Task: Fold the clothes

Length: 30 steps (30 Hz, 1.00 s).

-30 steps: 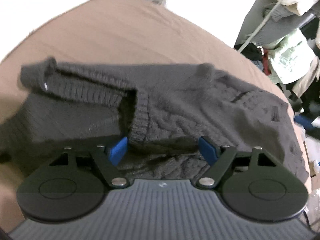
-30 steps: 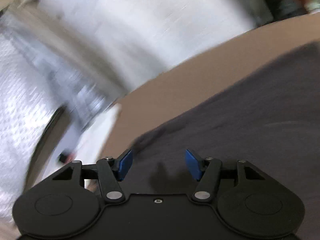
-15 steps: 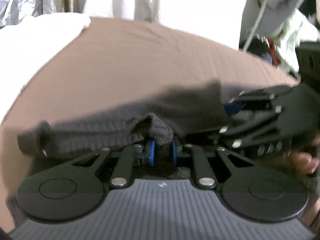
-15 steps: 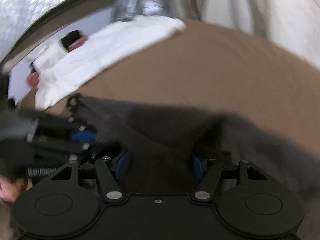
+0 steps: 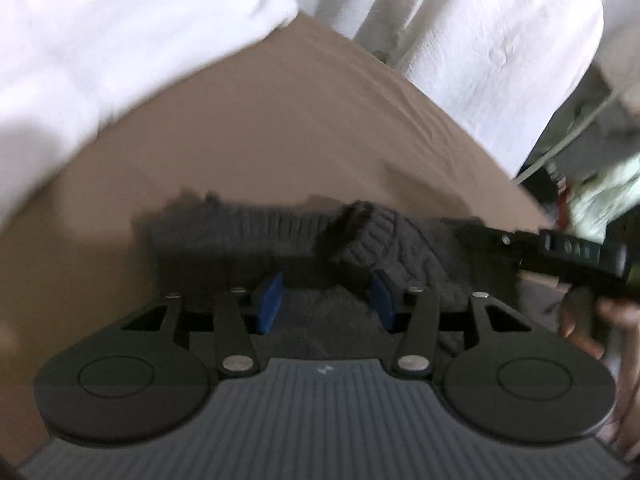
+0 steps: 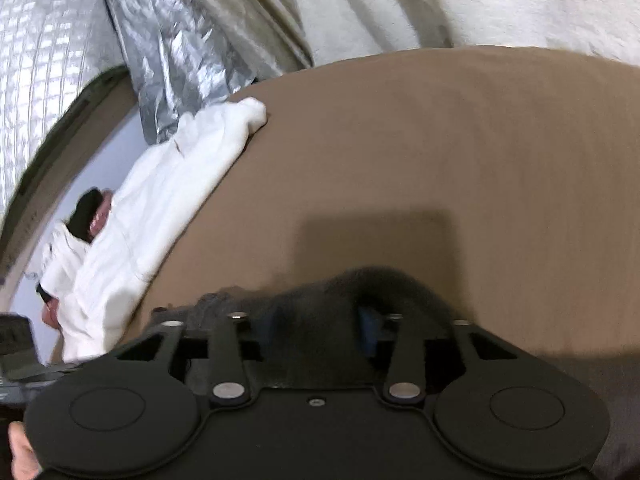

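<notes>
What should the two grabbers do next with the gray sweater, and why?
Probably let go fully and pull both back. The gray sweater lies bunched on the brown sheet. The left gripper is opening, its blue pads clear of the knit. The right gripper is opening too, with knit between its pads.

The dark knit sweater (image 5: 404,248) no longer lies spread out – it sits bunched into a shorter heap on the brown sheet (image 5: 280,132). The left gripper (image 5: 326,306), clamped on a fold half a second ago, is opening with knit between its blue pads – the right gripper (image 6: 320,326) is opening too
</notes>
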{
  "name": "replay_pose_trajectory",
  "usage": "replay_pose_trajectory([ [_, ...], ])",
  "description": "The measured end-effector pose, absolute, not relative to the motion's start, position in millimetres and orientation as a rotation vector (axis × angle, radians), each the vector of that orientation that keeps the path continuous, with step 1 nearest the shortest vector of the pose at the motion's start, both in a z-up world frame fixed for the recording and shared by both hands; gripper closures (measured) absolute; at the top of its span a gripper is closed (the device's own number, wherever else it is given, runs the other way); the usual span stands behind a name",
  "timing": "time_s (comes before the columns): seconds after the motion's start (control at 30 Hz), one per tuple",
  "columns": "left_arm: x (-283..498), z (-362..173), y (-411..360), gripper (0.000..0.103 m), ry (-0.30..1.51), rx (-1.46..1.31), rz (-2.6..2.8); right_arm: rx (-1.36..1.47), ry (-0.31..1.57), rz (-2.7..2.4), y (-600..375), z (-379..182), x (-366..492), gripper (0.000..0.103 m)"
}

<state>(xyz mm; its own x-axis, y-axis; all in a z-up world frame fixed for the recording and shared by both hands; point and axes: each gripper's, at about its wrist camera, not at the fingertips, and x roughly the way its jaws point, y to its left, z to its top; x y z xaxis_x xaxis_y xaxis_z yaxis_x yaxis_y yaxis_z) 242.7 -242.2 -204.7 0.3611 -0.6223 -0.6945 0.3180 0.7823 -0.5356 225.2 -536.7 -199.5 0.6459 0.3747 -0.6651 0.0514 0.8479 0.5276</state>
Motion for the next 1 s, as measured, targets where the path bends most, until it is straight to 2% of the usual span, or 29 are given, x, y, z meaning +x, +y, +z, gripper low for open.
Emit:
replay_pose_trajectory([
  [0.07, 239, -206, -248, 0.055, 1.04, -0.323, -0.626, 0.558, 0.832, 0.138, -541, -196, 206, 0.038],
  [0.13, 233, -203, -260, 0.05, 1.018, -0.272, -0.617, 0.553, 0.81, 0.081, -547, -190, 183, 0.038],
  [0.2, 224, -203, -267, 0.03, 0.995, -0.29, -0.593, 0.479, 0.785, 0.001, -556, -182, 157, 0.037],
  [0.23, 220, -203, -269, 0.028, 0.989, -0.302, -0.575, 0.415, 0.76, -0.059, -560, -176, 141, 0.036],
  [0.37, 213, -195, -279, 0.032, 0.961, -0.184, -0.469, 0.229, 0.74, -0.195, -579, -162, 78, 0.035],
  [0.47, 192, -176, -284, 0.028, 0.864, 0.069, -0.351, 0.097, 0.806, -0.153, -579, -175, 38, 0.035],
  [0.57, 166, -159, -278, 0.026, 0.846, 0.189, -0.293, -0.014, 0.833, -0.137, -576, -201, 16, 0.034],
  [0.67, 147, -157, -250, 0.026, 0.915, 0.161, -0.248, -0.029, 0.806, -0.167, -575, -203, 19, 0.032],
  [0.77, 135, -160, -212, 0.026, 1.026, 0.095, -0.202, 0.012, 0.711, -0.195, -559, -178, 20, 0.032],
  [0.93, 132, -178, -159, 0.026, 1.162, -0.194, -0.219, -0.037, 0.576, 0.003, -498, -154, -3, 0.031],
  [0.97, 131, -182, -155, 0.026, 1.177, -0.238, -0.249, -0.05, 0.575, 0.051, -484, -155, -8, 0.029],
  [1.0, 130, -186, -153, 0.026, 1.191, -0.28, -0.281, -0.05, 0.582, 0.093, -471, -158, -12, 0.021],
])
